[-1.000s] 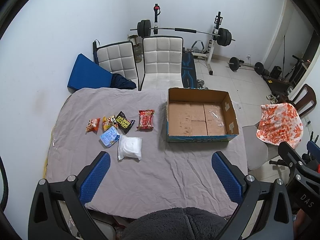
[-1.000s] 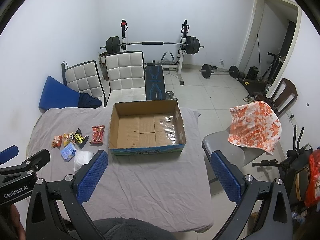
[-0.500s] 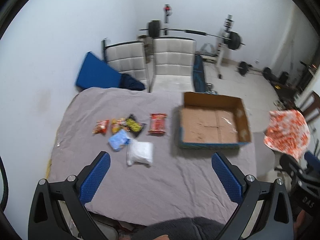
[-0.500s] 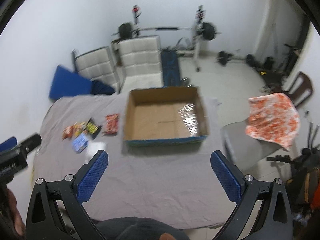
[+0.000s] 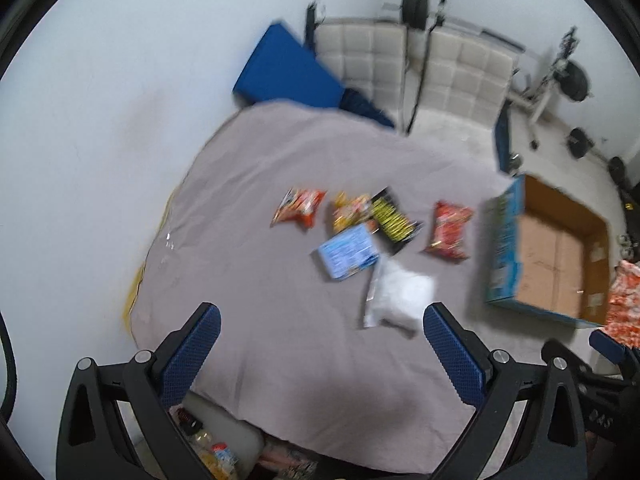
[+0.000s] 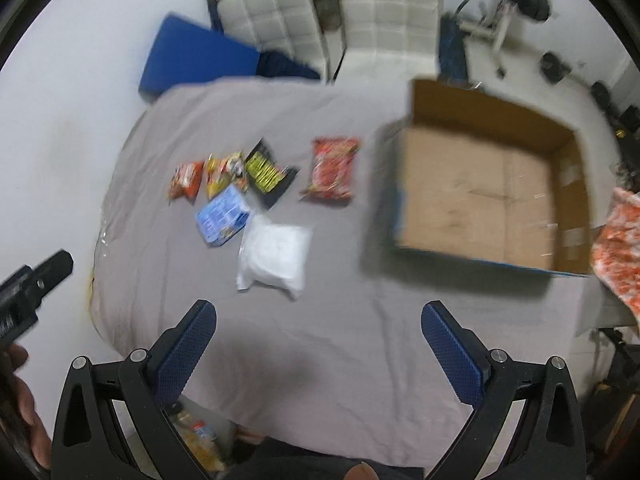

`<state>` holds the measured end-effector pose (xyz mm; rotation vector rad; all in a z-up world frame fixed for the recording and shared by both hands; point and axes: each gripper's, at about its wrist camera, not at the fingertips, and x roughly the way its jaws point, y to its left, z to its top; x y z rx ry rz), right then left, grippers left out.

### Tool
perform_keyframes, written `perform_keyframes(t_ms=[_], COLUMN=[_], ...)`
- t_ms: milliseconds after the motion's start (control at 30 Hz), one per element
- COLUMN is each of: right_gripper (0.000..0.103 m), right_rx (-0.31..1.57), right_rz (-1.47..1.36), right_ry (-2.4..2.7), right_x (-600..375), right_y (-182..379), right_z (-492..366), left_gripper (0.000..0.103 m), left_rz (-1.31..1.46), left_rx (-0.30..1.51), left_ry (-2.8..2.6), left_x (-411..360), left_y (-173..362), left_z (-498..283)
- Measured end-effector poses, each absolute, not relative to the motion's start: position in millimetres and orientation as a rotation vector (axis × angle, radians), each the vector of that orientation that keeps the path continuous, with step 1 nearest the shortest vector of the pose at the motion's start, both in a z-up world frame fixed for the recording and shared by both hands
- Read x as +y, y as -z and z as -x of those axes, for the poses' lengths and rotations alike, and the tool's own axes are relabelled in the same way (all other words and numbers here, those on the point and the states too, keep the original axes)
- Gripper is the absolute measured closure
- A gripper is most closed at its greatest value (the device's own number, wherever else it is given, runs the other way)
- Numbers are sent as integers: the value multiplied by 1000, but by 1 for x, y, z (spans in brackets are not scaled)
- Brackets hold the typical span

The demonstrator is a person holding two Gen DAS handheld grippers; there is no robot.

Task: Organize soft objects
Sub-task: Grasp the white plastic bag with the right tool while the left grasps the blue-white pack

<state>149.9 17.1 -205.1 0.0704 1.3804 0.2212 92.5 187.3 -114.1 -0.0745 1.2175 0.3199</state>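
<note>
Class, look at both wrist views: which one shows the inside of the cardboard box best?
The right wrist view: the cardboard box sits nearly whole in frame, its empty floor and all four walls visible, though blurred. The left wrist view pushes the box to the right edge, squeezed and partly cut off.

Motion blur and cut-off edges in both wrist views

Print on the snack packets (image 5: 362,210) is smeared and unreadable; the white pouch (image 6: 276,254) shows no legible label; the cardboard box (image 6: 492,192) has soft, doubled edges, and in the left view its far right wall runs behind the orange-patterned cloth (image 5: 626,304); that cloth is cut by the frame edge in both views; items under the near counter (image 5: 280,360) edge are too dim to identify; the weight bench (image 6: 504,12) is blurred.
</note>
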Motion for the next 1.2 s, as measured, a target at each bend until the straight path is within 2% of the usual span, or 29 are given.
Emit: perform_keyframes(t_ms=[233, 533, 967, 1200], right_gripper=[0, 0, 0, 5], right_rx=[1537, 1685, 1794, 1831], right_rz=[-91, -28, 16, 107], right_ry=[-180, -108, -73, -80], right_x=[85, 136, 155, 128], right_y=[322, 426, 496, 481], right_z=[-197, -223, -236, -246], left_gripper=[0, 0, 0, 0], left_rz=[63, -34, -152, -283], left_rx=[1365, 1482, 1516, 1518], left_ry=[-342, -293, -169, -34], left_x=[233, 256, 255, 241], left_y=[207, 301, 340, 360], left_z=[-131, -165, -194, -218])
